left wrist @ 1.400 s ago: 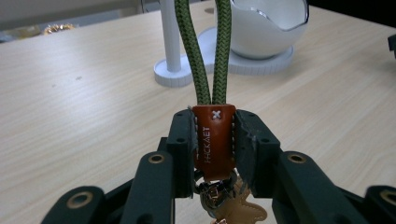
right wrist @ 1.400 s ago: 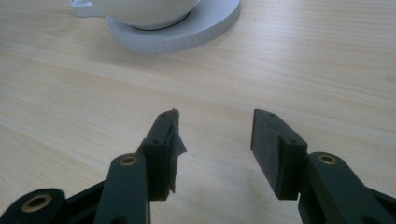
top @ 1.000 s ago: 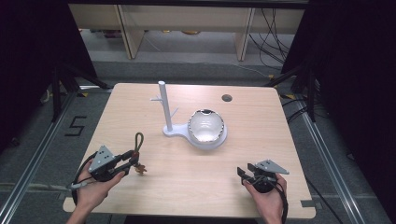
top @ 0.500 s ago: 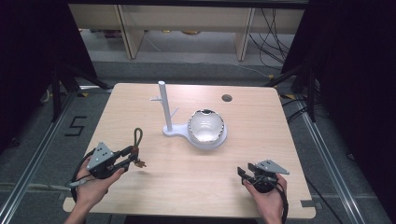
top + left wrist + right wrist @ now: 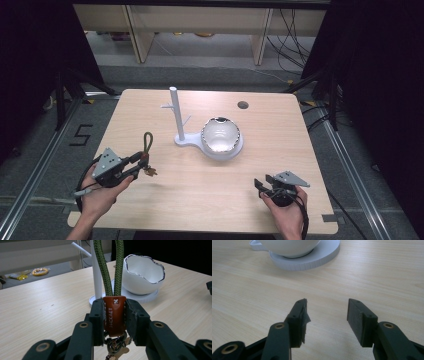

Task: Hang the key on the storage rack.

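My left gripper (image 5: 141, 163) is shut on a keychain (image 5: 114, 315): a brown leather tab with a green cord loop (image 5: 147, 141) standing up from it and metal keys (image 5: 115, 348) hanging below. It is held just above the table at the front left. A white stand with a post and pegs (image 5: 175, 115) rises mid-table, joined to a round base that carries a white bowl (image 5: 220, 136) with a jagged silver rim. My right gripper (image 5: 259, 187) rests at the front right, open, with nothing between its jaws (image 5: 325, 315).
The wooden table (image 5: 280, 150) has a dark round hole (image 5: 243, 105) near its far right side. Shelving legs and cables stand on the floor beyond the far edge. Black curtains flank both sides.
My left gripper has lifted and shifted slightly toward the right with the keychain, the cord loop now standing more upright. The right gripper has not moved.
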The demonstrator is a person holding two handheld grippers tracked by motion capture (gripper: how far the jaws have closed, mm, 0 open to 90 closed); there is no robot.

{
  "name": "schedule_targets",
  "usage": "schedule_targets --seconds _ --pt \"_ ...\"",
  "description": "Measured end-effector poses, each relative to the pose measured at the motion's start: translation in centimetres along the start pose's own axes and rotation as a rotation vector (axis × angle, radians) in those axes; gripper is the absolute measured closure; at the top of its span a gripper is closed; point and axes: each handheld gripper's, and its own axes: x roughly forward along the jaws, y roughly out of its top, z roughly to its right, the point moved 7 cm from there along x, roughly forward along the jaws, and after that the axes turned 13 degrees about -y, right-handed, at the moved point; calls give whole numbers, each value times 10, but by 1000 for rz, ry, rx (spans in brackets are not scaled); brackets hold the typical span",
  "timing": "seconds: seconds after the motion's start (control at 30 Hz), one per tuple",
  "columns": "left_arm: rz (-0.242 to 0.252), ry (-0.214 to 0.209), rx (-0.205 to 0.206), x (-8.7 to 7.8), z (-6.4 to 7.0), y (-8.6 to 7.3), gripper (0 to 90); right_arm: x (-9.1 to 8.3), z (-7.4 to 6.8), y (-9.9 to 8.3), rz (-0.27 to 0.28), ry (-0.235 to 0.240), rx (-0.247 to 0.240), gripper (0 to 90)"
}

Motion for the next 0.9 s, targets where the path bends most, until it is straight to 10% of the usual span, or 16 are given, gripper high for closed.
schedule_targets --seconds 0.9 --pt "40 7 2 7 -6 23 676 -2 -1 0 -3 3 7 509"
